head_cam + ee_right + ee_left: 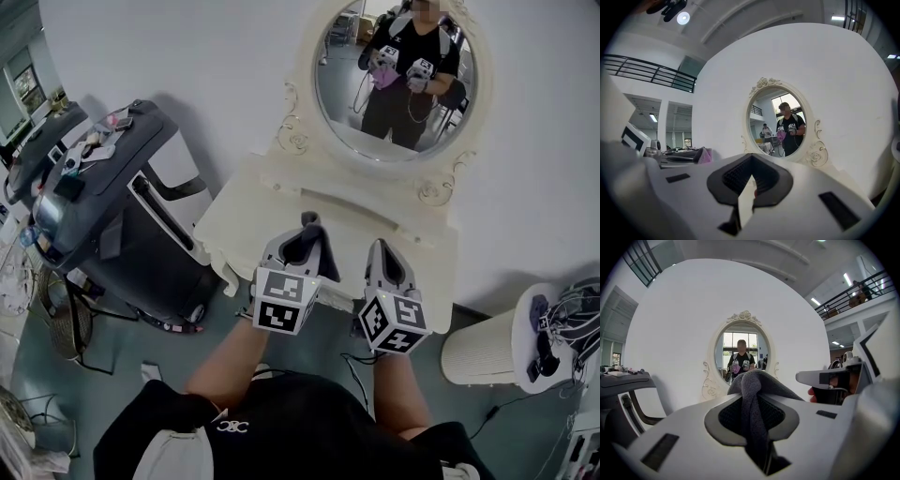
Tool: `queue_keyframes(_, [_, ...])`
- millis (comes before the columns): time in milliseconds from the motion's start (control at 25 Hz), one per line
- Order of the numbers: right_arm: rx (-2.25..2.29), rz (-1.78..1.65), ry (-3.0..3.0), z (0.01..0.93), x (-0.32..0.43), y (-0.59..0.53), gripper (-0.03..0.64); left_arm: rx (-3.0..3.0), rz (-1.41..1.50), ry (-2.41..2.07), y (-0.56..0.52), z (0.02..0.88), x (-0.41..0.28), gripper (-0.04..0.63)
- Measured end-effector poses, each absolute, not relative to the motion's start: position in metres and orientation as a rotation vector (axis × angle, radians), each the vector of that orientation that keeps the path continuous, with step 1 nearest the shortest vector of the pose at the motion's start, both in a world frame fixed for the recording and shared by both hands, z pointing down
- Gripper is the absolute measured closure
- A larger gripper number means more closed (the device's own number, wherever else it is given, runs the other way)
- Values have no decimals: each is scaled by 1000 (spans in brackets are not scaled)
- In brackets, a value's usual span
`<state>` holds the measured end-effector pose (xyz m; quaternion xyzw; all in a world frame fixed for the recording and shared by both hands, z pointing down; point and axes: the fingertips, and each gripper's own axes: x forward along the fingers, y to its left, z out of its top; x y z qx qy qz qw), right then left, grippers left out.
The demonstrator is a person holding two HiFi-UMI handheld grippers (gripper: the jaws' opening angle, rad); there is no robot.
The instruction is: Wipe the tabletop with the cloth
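Left gripper [308, 228] pinches the grey cloth [753, 386] by its bunched fold, centre frame. Soft, light, floppy; right gripper [385, 249] nearly closed, empty.

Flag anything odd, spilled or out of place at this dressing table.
Nothing stands out. The white dressing table shows no visible spill or damage, though glare washes out its top. Its oval mirror looks intact, and the grey cloth is pinched in the left hand-held gripper.

Bright, even indoor light; a ceiling lamp [683, 18] glares. Both gripper views bend and darken at their corners, and the cloth [752, 404] near the lens blurs.
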<state>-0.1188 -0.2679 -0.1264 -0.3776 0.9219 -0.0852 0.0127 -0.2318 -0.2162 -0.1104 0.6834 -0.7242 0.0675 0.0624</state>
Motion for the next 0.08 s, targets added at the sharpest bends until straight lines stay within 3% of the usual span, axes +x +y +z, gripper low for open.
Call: queue_keyframes(80, [-1184, -265, 2876, -125, -117, -269, 615, 2069, 201, -2187, -217, -110, -230, 526])
